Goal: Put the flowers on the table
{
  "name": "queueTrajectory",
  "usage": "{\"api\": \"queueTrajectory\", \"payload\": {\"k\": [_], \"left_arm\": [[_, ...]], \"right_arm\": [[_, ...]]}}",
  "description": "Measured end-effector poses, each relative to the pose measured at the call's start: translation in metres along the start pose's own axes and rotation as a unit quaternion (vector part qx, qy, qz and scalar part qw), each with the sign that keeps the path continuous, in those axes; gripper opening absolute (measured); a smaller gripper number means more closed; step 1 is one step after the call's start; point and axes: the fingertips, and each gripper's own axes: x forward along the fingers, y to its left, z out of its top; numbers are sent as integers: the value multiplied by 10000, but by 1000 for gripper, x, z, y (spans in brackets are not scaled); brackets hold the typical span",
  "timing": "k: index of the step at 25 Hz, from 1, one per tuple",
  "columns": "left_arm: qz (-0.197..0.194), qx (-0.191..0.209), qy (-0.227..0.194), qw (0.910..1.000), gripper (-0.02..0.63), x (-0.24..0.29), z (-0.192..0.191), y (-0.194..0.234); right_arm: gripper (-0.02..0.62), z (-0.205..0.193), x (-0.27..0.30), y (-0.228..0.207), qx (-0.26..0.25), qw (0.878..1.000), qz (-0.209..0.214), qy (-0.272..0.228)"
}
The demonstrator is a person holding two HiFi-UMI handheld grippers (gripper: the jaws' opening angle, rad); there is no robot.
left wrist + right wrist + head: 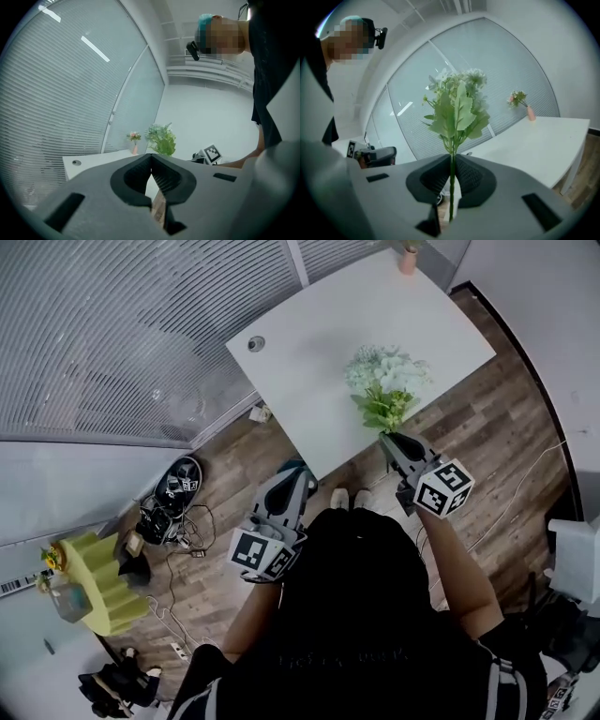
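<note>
Holds the flowers upright over the near edge of the white tabletop, stem pinched between the right tongs. Carries the left tongs pressed together, empty, over the floor. Shows a pink vase at the far tabletop corner, pink sprig inside.
</note>
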Motion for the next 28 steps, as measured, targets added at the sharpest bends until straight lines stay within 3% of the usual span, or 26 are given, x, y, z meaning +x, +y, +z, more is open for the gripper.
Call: {"api": "queueTrajectory", "payload": {"k": [5, 11, 16, 28], "left_arm": [[-27, -42, 170, 9998, 18, 4, -13, 5], [68, -136, 432, 9990, 18, -7, -26, 19], [261, -254, 514, 9980, 18, -10, -30, 30], [210, -254, 718, 9969, 18, -1, -37, 33]], "right_arm": [[46, -32, 59, -62, -206, 9966, -475, 644], [46, -86, 108, -110, 42, 9866, -954, 1324], [46, -119, 118, -140, 32, 9744, -1302, 1834], [46, -145, 141, -168, -289, 9567, -1596, 2416]]}}
